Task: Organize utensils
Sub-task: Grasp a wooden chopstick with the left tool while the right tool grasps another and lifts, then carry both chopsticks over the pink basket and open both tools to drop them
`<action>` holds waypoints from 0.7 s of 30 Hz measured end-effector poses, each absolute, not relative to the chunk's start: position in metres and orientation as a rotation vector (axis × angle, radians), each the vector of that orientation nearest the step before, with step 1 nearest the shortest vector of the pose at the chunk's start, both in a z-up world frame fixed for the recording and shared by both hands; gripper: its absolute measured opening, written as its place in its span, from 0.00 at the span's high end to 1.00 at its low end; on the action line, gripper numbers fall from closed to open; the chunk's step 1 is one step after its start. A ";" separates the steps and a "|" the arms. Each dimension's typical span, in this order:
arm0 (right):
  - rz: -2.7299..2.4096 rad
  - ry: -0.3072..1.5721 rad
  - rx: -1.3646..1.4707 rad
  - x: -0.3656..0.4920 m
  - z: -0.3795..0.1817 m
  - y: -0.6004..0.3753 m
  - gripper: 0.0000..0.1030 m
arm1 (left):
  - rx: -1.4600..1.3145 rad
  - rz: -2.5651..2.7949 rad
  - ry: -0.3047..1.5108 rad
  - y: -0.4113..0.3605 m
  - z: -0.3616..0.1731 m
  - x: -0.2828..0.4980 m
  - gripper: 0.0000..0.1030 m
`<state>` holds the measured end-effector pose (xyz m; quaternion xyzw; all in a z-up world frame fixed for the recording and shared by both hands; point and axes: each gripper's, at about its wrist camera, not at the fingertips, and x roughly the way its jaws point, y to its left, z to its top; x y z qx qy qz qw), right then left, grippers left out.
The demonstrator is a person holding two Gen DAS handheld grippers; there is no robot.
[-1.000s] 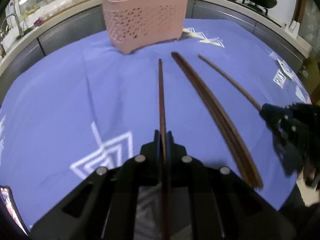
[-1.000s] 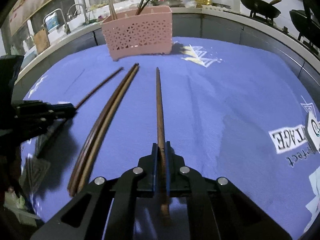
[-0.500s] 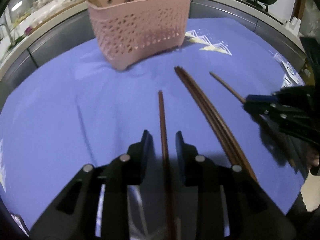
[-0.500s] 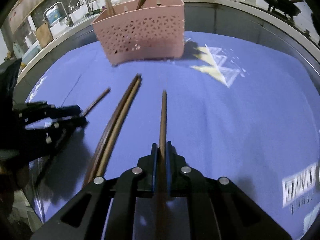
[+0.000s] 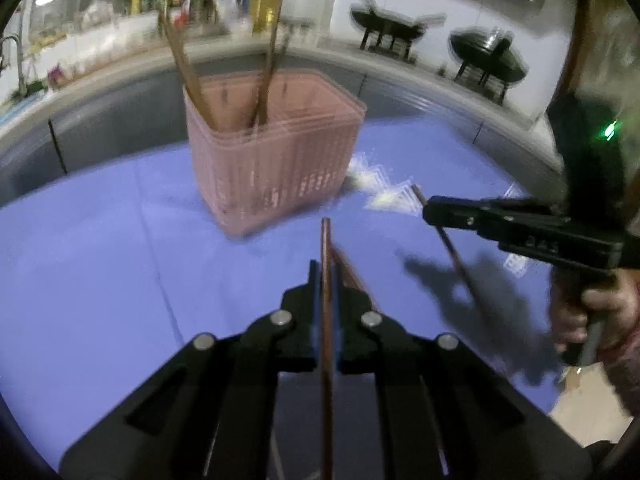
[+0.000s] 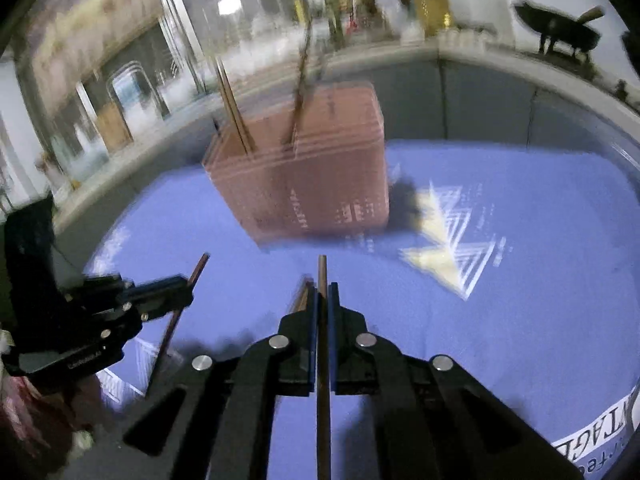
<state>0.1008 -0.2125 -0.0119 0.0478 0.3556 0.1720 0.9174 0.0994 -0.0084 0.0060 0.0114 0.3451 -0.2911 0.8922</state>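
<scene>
Each gripper is shut on one long brown chopstick. My left gripper (image 5: 325, 276) holds its chopstick (image 5: 326, 240) pointing at the pink perforated basket (image 5: 276, 160), raised above the blue cloth. My right gripper (image 6: 322, 296) holds its chopstick (image 6: 322, 272) the same way, in front of the basket (image 6: 312, 176). The right gripper shows in the left wrist view (image 5: 432, 210), the left gripper in the right wrist view (image 6: 184, 292). Several chopsticks (image 5: 188, 68) stand in the basket. More chopsticks (image 5: 352, 272) lie on the cloth just under the grippers.
The blue cloth (image 5: 100, 260) with white printed patterns (image 6: 448, 240) covers the table. A grey counter edge (image 5: 100, 96) runs behind the basket, with bottles and woks (image 5: 488, 56) on it. Both views are motion-blurred.
Both grippers lifted their chopsticks off the cloth and moved toward the basket, which is now closer and seen from lower. The left gripper, open half a second ago, is shut again.
</scene>
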 end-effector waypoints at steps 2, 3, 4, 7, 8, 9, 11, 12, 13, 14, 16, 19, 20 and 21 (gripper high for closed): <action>0.358 0.632 0.121 0.084 0.010 -0.219 0.95 | -0.010 -0.631 0.642 0.003 0.030 0.086 0.96; 0.356 0.591 0.126 0.076 0.018 -0.222 0.95 | -0.024 -0.640 0.610 0.008 0.040 0.079 0.96; 0.352 0.547 0.128 0.067 0.026 -0.224 0.95 | -0.040 -0.649 0.577 0.014 0.049 0.071 0.96; 0.334 0.440 0.116 0.050 0.046 -0.226 0.95 | -0.074 -0.658 0.492 0.029 0.069 0.049 0.96; 0.323 0.421 0.106 0.046 0.048 -0.226 0.95 | -0.079 -0.652 0.477 0.033 0.073 0.044 0.96; 0.314 0.411 0.099 0.044 0.050 -0.226 0.95 | -0.083 -0.648 0.472 0.036 0.074 0.043 0.96; 0.302 0.404 0.098 0.042 0.050 -0.226 0.95 | -0.091 -0.639 0.465 0.041 0.075 0.040 0.96; 0.299 0.406 0.096 0.044 0.048 -0.227 0.95 | -0.091 -0.633 0.459 0.040 0.075 0.041 0.95; 0.298 0.413 0.092 0.045 0.046 -0.226 0.95 | -0.092 -0.628 0.457 0.041 0.074 0.042 0.95; 0.293 0.429 0.088 0.047 0.043 -0.226 0.95 | -0.095 -0.627 0.460 0.043 0.074 0.041 0.95; 0.297 0.452 0.098 0.048 0.042 -0.227 0.95 | -0.106 -0.631 0.473 0.045 0.075 0.047 0.96; 0.322 0.444 0.128 0.055 0.056 -0.227 0.95 | -0.120 -0.637 0.450 0.050 0.090 0.052 0.96; 0.328 0.433 0.137 0.056 0.062 -0.225 0.95 | -0.136 -0.646 0.436 0.053 0.100 0.056 0.96; 0.337 0.416 0.147 0.059 0.072 -0.225 0.95 | -0.156 -0.657 0.420 0.055 0.110 0.061 0.96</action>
